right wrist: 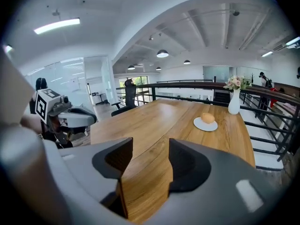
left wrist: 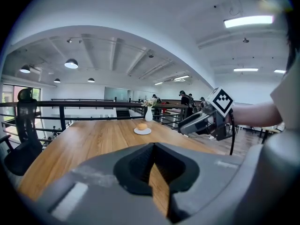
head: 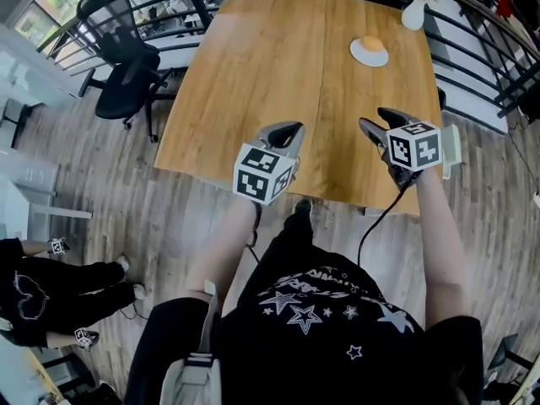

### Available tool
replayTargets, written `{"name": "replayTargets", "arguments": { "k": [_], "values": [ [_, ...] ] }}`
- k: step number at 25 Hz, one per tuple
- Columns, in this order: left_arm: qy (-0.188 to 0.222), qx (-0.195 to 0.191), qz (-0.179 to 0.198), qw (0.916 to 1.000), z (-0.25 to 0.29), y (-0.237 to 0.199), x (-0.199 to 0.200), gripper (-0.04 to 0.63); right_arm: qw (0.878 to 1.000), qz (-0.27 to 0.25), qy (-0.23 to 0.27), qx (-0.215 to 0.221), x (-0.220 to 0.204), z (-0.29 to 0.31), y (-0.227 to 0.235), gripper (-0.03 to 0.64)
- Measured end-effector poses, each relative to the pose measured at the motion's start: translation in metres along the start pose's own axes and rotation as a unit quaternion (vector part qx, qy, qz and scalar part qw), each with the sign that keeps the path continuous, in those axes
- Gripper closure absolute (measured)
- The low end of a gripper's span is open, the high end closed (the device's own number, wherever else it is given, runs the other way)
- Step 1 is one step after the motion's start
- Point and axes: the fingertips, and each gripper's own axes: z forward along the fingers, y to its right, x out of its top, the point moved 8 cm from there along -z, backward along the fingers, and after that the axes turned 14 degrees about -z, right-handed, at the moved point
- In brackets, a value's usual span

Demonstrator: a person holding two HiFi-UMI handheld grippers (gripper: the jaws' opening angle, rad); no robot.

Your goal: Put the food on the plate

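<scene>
Where the food sits: round orange-brown bun [head: 371, 44] on the small white round plate [head: 358, 56], far right of the long wooden table [head: 278, 66], near a white vase [head: 413, 13].
Left gripper [head: 289, 129]: jaws pretty much together, nothing in them.
Right gripper [head: 377, 119]: jaws partway apart, only bare table between, holding zilch.

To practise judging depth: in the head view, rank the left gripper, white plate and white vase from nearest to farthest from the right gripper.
1. Left gripper, just left of the right gripper, at the table's near edge.
2. White plate, mid-table, right side.
3. White vase, far right corner, beyond the plate.
</scene>
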Motion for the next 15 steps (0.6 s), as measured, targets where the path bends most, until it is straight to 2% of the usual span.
{"name": "replayTargets", "arguments": {
  "k": [15],
  "values": [
    [-0.019,-0.021,-0.010,0.9996,-0.071,0.084,-0.063,0.594,0.998,0.027,0.062,-0.007,-0.043,-0.098,-0.102,0.474]
  ]
}}
